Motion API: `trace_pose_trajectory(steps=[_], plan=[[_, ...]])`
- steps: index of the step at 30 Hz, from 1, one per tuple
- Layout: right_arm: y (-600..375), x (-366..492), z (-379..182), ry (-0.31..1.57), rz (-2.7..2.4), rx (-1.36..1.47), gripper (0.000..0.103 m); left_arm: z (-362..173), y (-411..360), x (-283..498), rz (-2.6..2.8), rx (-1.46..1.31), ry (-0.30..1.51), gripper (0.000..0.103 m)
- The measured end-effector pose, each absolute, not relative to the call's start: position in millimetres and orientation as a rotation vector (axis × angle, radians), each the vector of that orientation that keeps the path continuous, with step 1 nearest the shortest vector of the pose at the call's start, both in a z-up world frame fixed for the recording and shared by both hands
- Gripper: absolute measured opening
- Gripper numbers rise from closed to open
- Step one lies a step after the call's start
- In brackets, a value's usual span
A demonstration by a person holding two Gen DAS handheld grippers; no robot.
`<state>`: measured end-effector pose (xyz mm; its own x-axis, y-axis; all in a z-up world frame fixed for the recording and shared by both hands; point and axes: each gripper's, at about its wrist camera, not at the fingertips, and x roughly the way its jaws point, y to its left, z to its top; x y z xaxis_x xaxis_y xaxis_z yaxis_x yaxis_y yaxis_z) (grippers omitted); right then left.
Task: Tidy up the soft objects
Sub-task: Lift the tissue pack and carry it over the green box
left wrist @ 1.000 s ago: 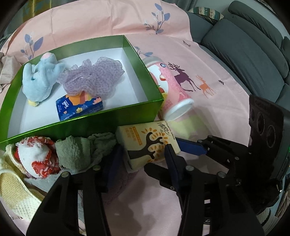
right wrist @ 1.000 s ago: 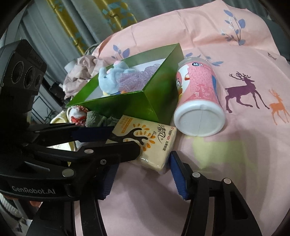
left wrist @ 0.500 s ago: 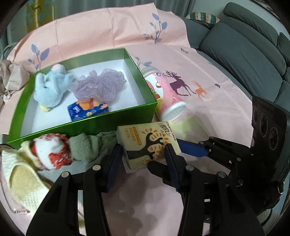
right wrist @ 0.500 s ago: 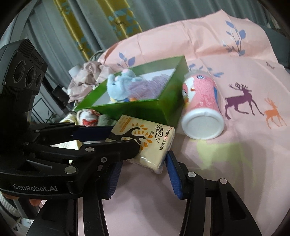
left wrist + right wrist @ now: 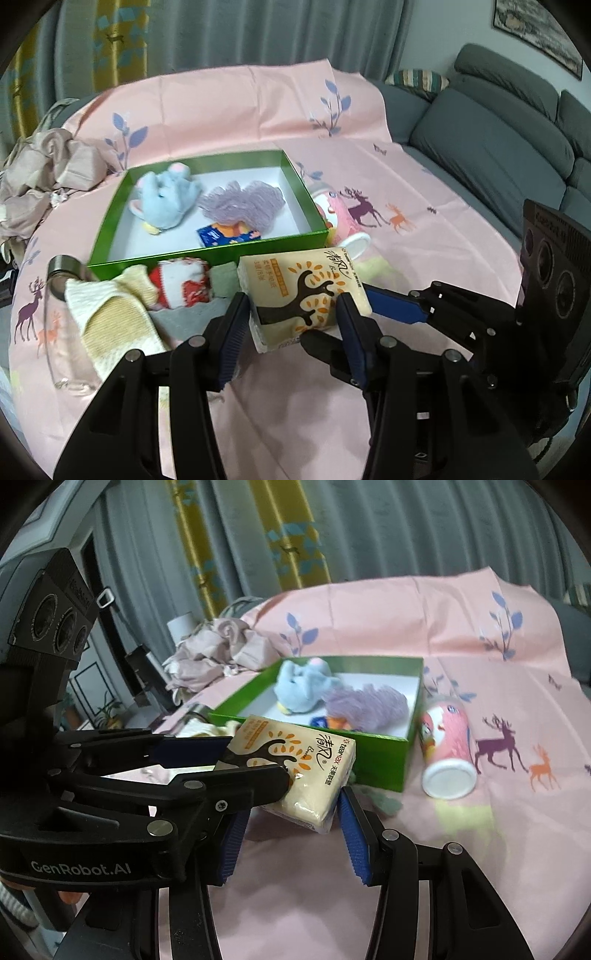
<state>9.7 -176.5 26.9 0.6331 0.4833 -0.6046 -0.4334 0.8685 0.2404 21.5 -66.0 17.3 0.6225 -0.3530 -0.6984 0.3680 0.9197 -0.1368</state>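
Note:
A yellow tissue pack (image 5: pixel 303 291) with a brown tree print is held off the pink cloth. My left gripper (image 5: pixel 291 325) and my right gripper (image 5: pixel 291 827) are both shut on it, crossing each other; the pack also shows in the right wrist view (image 5: pixel 295 771). Behind it stands the green box (image 5: pixel 207 254) holding a blue plush toy (image 5: pixel 166 199), a purple mesh puff (image 5: pixel 243 203) and a small blue tissue pack (image 5: pixel 229 234). In front of the box lie a red-and-white sock (image 5: pixel 181 282), a green cloth (image 5: pixel 225 280) and a yellow knit cloth (image 5: pixel 114 321).
A pink cylindrical canister (image 5: pixel 340 225) lies on its side right of the box. A glass jar (image 5: pixel 62 325) lies at the left. Crumpled beige fabric (image 5: pixel 40 177) sits far left. A grey sofa (image 5: pixel 498 140) runs along the right. Curtains hang behind.
Both grippers have risen and pulled back with the yellow tissue pack, lifting it off the cloth. The box and canister now look farther and lower in view.

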Motion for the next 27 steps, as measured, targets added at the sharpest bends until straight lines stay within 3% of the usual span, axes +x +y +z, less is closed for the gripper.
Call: trace_pose_trajectory(steps=[27], plan=[[-106.1,19.1,138.2,0.440,0.609,-0.041,0.051,131.1,-3.9,10.9,-0.285,0.095,0.503,0.047]])
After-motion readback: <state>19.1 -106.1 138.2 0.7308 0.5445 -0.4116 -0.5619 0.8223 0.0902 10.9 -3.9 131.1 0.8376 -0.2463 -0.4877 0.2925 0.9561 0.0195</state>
